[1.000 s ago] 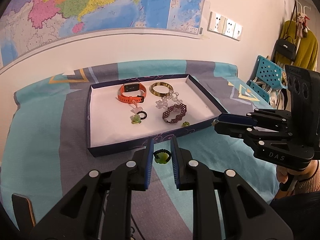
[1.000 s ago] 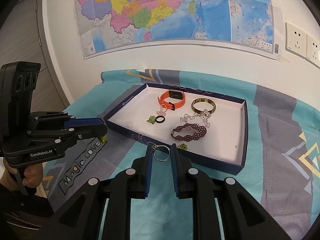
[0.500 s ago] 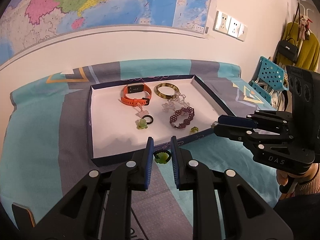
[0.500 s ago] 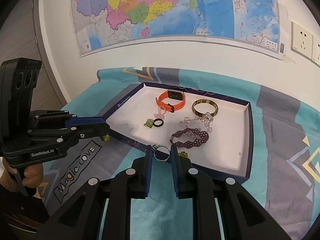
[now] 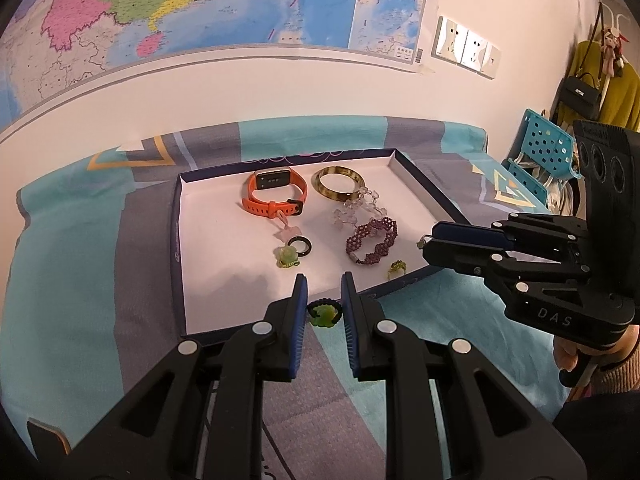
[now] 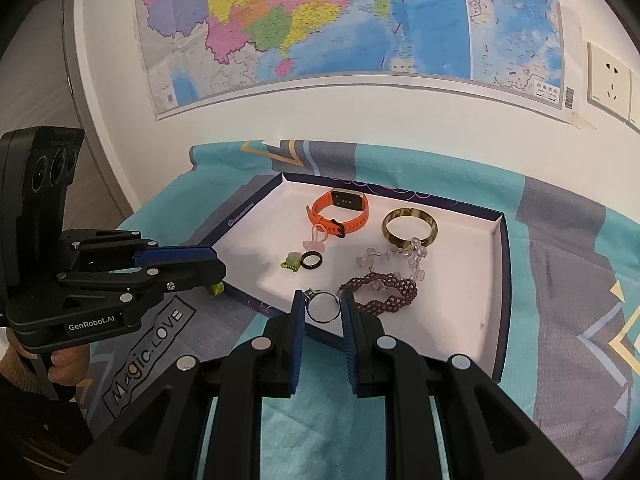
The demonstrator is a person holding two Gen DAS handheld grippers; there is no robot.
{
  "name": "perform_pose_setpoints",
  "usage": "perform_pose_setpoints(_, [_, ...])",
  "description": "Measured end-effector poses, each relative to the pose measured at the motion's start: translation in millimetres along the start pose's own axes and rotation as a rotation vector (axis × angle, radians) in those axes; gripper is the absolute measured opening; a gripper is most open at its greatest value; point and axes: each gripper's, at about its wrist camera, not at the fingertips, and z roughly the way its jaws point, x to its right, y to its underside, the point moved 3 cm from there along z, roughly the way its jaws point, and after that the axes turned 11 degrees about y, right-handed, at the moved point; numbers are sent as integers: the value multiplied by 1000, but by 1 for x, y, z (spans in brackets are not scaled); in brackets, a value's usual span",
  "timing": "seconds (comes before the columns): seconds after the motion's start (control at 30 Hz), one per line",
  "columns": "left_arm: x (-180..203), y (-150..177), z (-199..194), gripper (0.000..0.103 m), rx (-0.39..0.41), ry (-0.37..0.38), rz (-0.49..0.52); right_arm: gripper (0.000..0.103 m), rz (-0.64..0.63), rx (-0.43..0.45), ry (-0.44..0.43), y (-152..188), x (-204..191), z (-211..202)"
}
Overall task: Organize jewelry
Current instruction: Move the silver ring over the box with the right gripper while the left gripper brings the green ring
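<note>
My left gripper is shut on a black ring with a green charm, held over the near rim of the shallow white tray. My right gripper is shut on a silver ring above the tray's near edge. In the tray lie an orange watch band, a tortoiseshell bangle, a clear bead bracelet, a purple beaded bracelet, a black ring, a green charm and a small yellow-green ring.
The tray sits on a teal and grey patterned cloth against a white wall with a map. A blue perforated chair and hanging clothes with a black bag stand at the right. A hand grips the left tool's handle.
Both grippers have moved forward toward the tray with their rings still held; the tray and its jewelry look closer now.
</note>
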Motion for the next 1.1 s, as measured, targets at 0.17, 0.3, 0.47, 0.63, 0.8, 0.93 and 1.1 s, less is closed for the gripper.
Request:
perform_pose_setpoints(0.17, [0,-3,3,18,-6,-5,9,16,13,8,6,-3,4,2])
perform_pose_setpoints(0.3, [-3,-4,3,18,-3,-6,4,16,19,4,14,-3,5,5])
perform_pose_setpoints(0.47, [-5,-5,6,18,-5,-9,1,16,26,2,16,-2,7,6])
perform_pose_setpoints(0.63, [-5,-7,7,18,-3,-12,4,16,26,3,18,-3,7,7])
perform_pose_setpoints(0.8, [-5,-8,8,18,-2,-14,10,16,28,6,20,-5,9,7])
perform_pose_setpoints(0.93, [-5,-8,9,18,-1,-18,11,16,30,7,23,-5,10,8])
perform_pose_setpoints(1.1, [-6,-9,10,18,-2,-21,8,16,30,7,26,-8,12,11])
